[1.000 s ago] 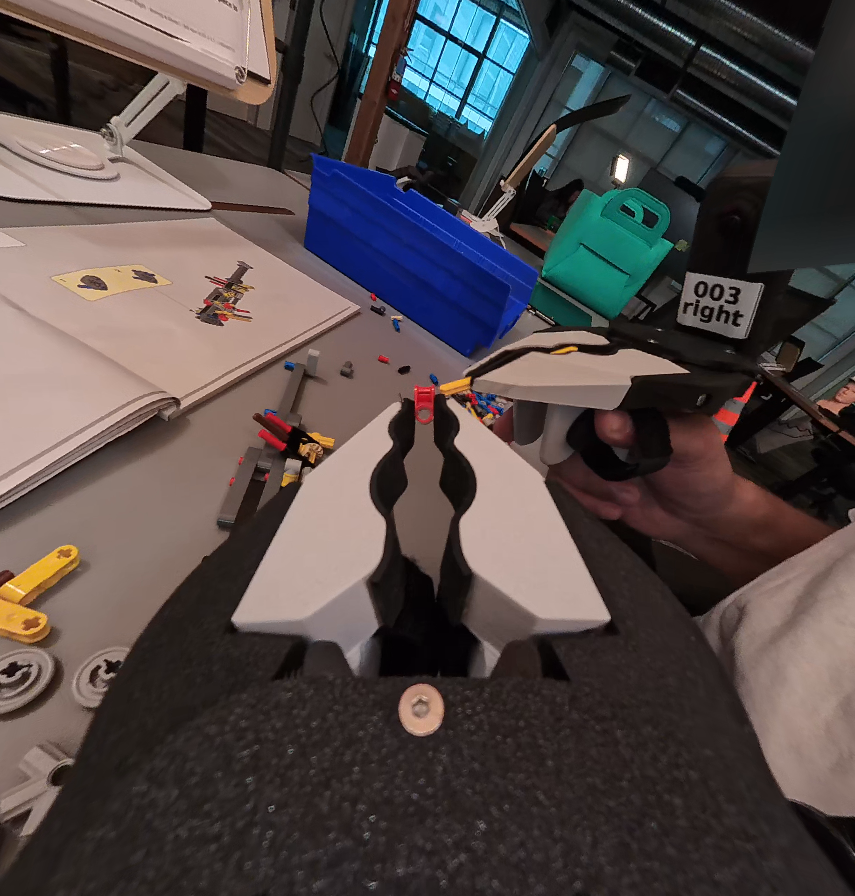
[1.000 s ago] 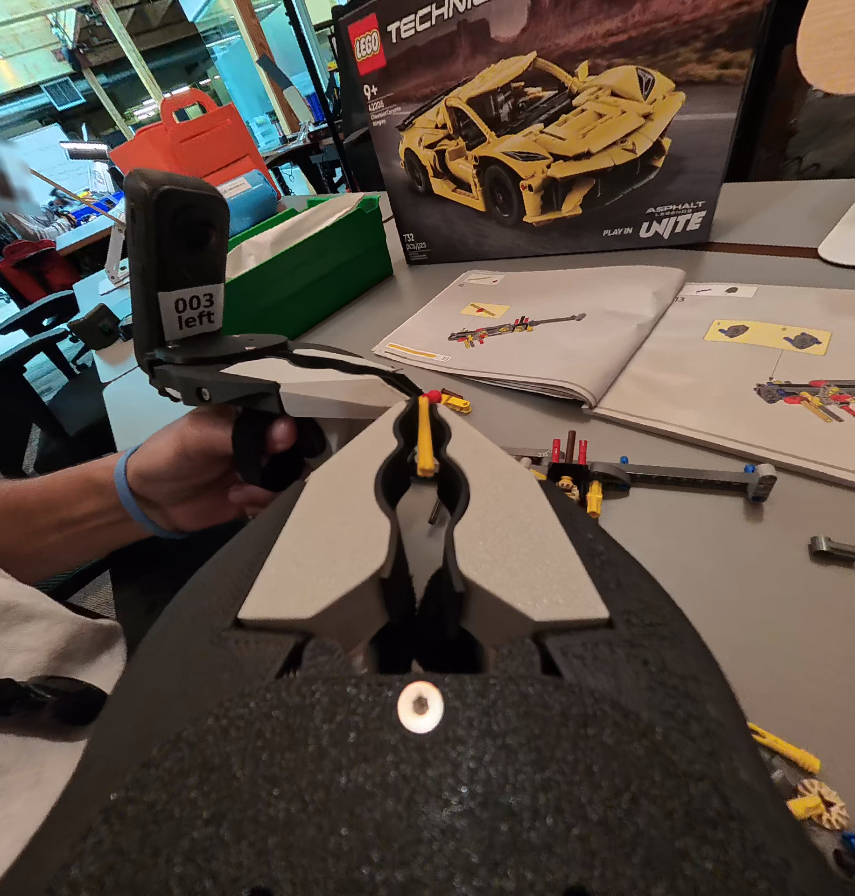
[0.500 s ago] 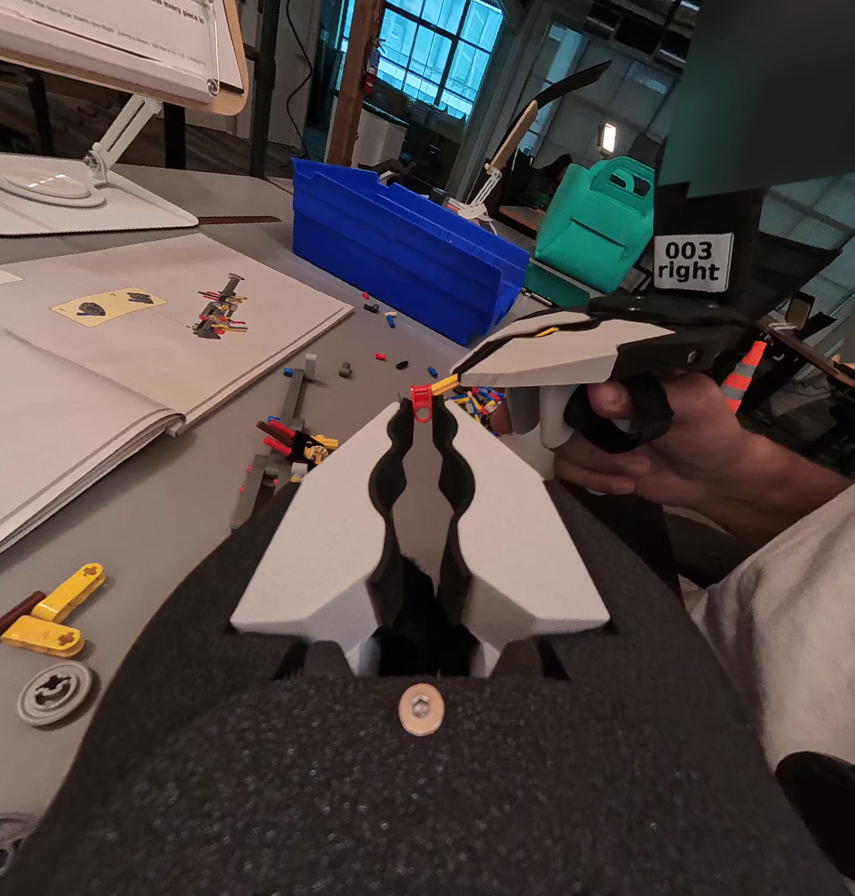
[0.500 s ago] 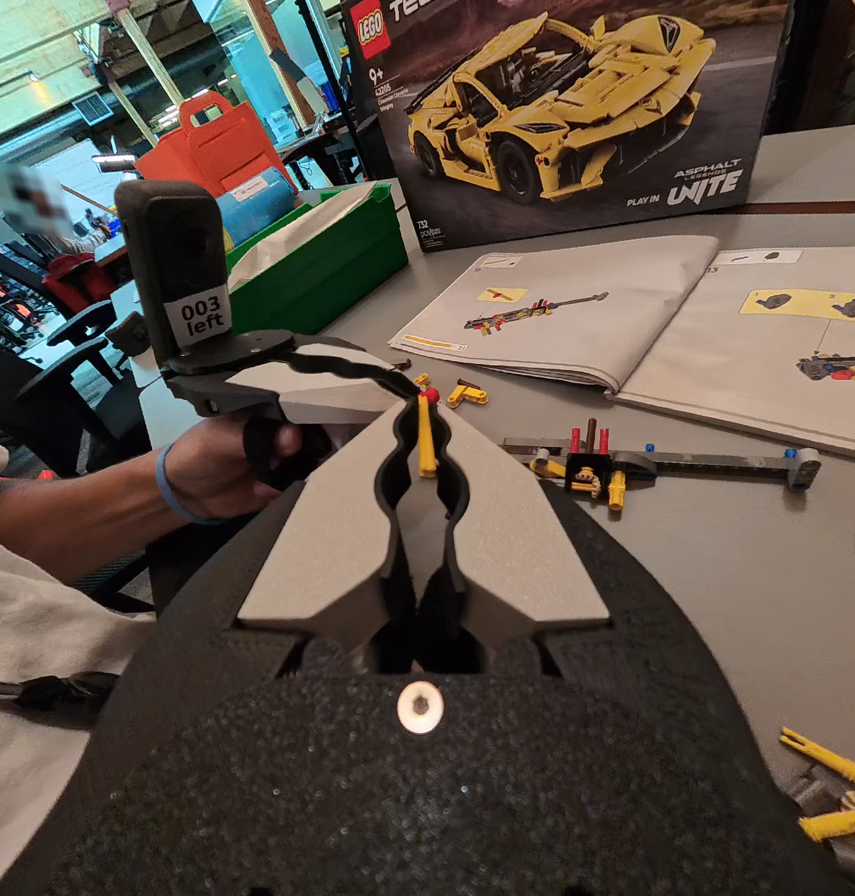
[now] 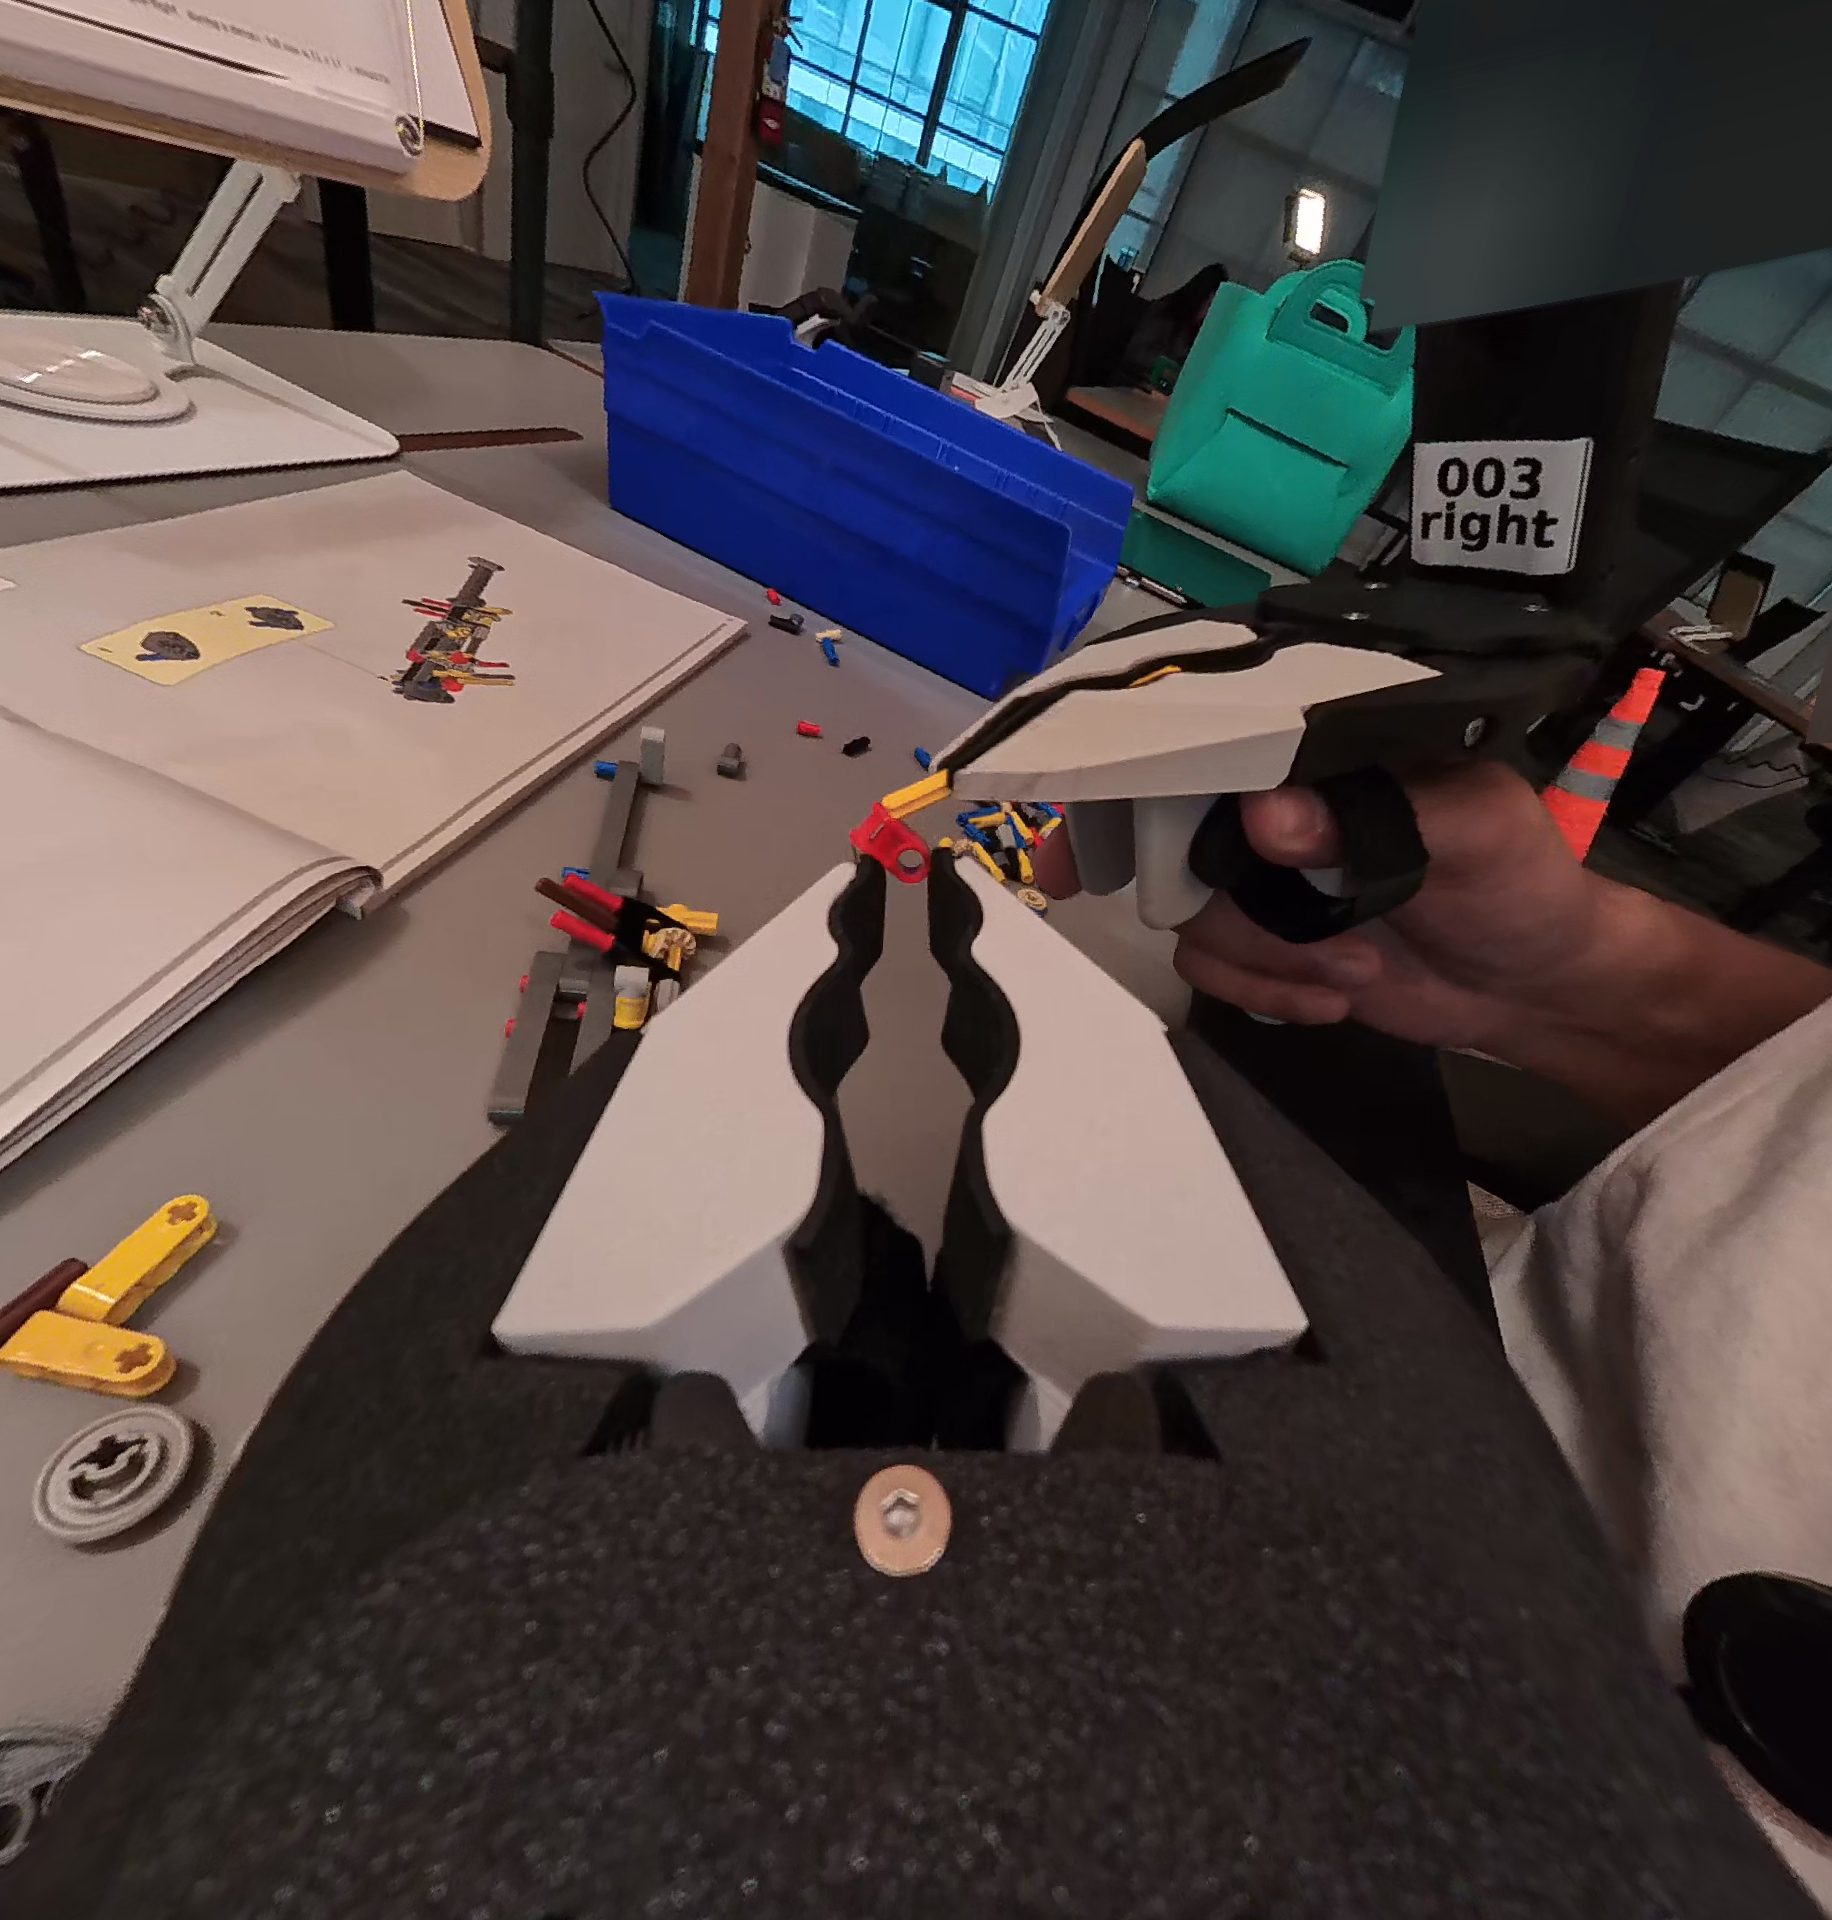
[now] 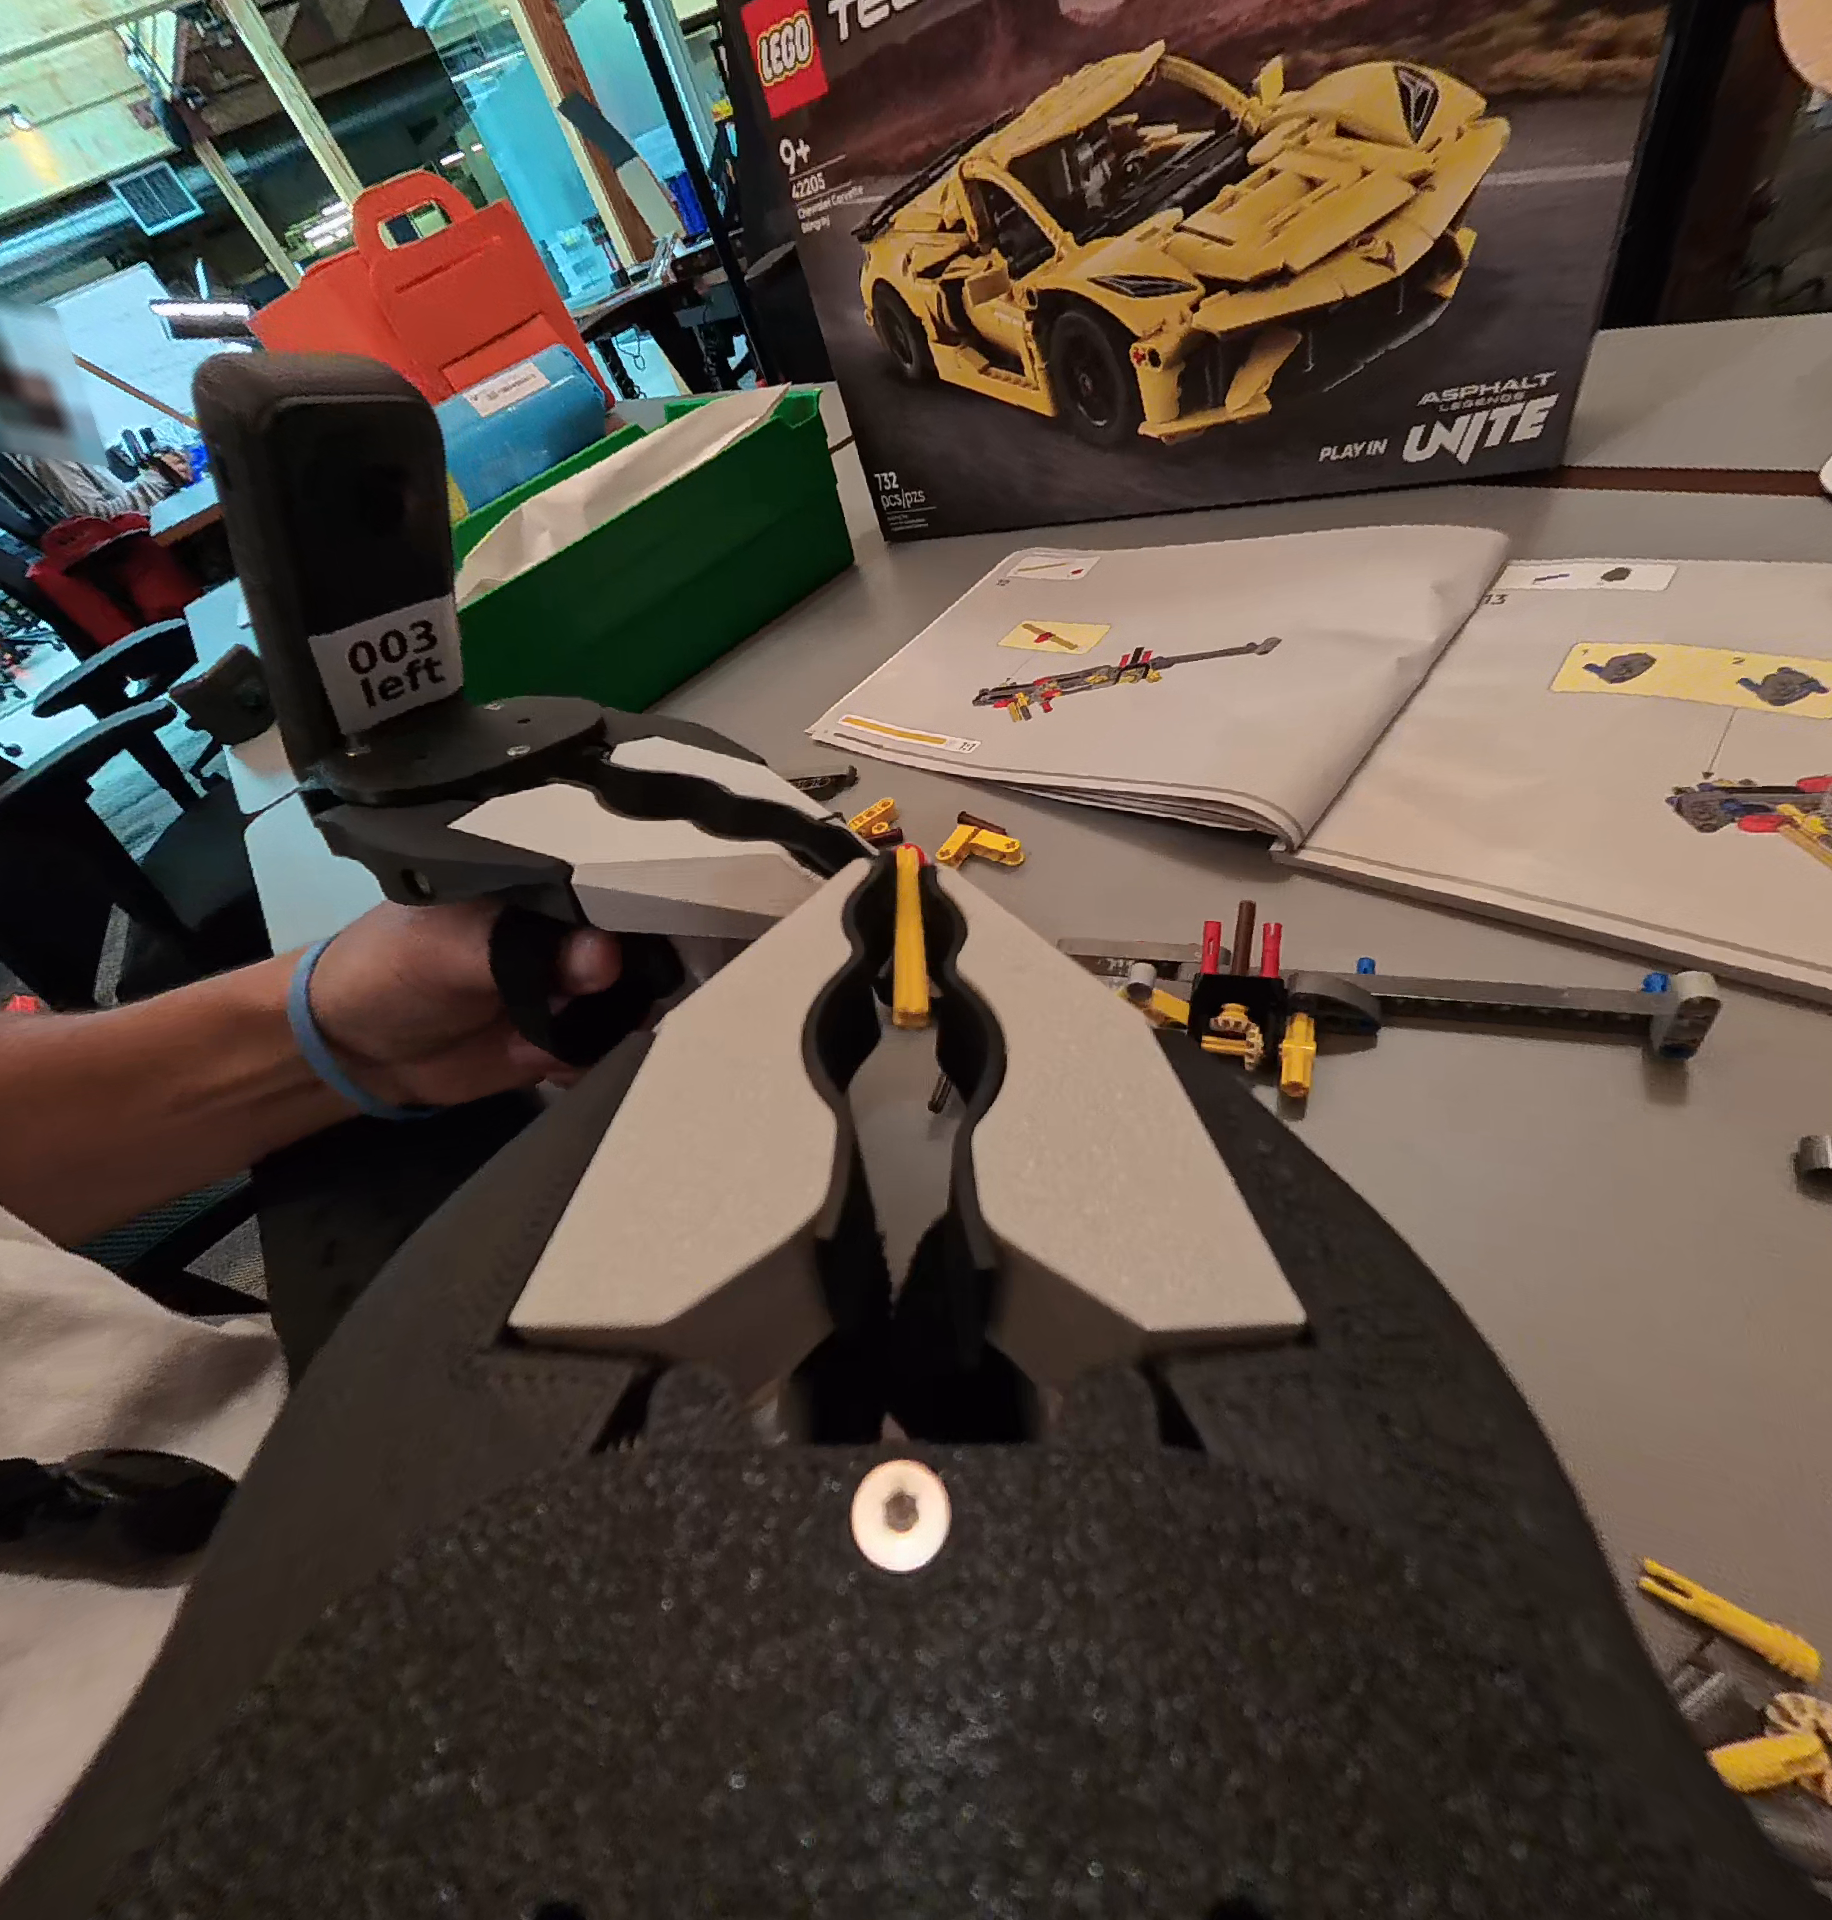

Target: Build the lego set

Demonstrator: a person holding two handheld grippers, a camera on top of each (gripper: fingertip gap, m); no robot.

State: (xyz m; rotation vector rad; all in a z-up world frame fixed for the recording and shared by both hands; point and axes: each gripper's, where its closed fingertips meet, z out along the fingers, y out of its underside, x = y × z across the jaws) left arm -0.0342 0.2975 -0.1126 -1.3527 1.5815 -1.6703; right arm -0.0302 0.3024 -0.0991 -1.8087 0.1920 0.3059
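Grey table (image 6: pixel 1514 1299): manual (image 6: pixel 1411 707), loose pieces (image 5: pixel 621 935)

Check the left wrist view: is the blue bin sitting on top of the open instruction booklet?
No, the blue bin stands on the grey table beyond the open instruction booklet's far corner, apart from its pages.

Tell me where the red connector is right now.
The red connector is off the table, pinched at the tips of the left tongs in the left wrist view, on the end of the yellow axle held by the right tongs.
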